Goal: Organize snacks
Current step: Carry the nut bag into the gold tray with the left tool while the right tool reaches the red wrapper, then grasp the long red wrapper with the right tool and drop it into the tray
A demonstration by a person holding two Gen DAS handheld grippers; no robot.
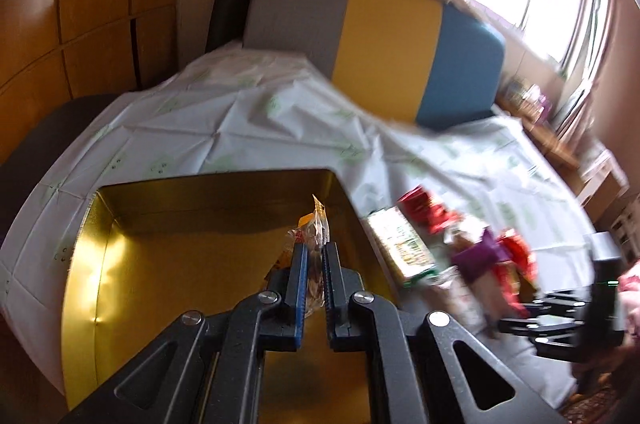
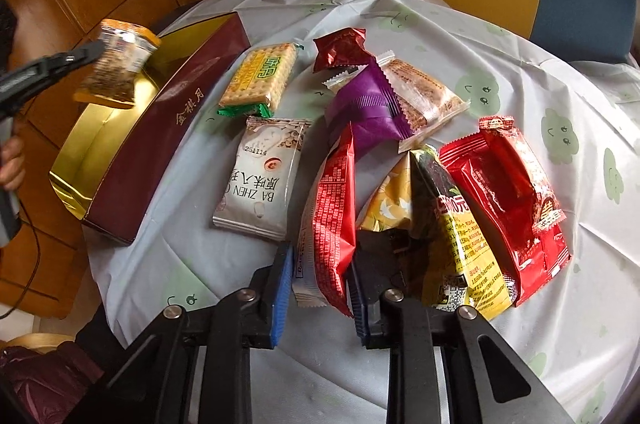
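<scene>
Tablecloth first: the white plastic tablecloth with pale green cartoon prints [image 2: 460, 36] covers the whole table, and your maroon rectangular box with the shiny gold interior [image 2: 168, 128] sits at its left side. Right of the box lies the loose pile — a red foil packet [image 2: 516, 200], a white packet printed "BA ZHEN" [image 2: 260, 176], a cracker pack with green ends [image 2: 260, 80], a purple wrapper [image 2: 368, 108] (others overlap them). Your left gripper [image 1: 315, 256] is clamped on a clear snack packet with orange trim [image 1: 316, 224], held above the box's open gold interior. Your right gripper [image 2: 318, 272] is spread wide, its fingers either side of a red-and-white printed packet [image 2: 332, 216] on the cloth.
</scene>
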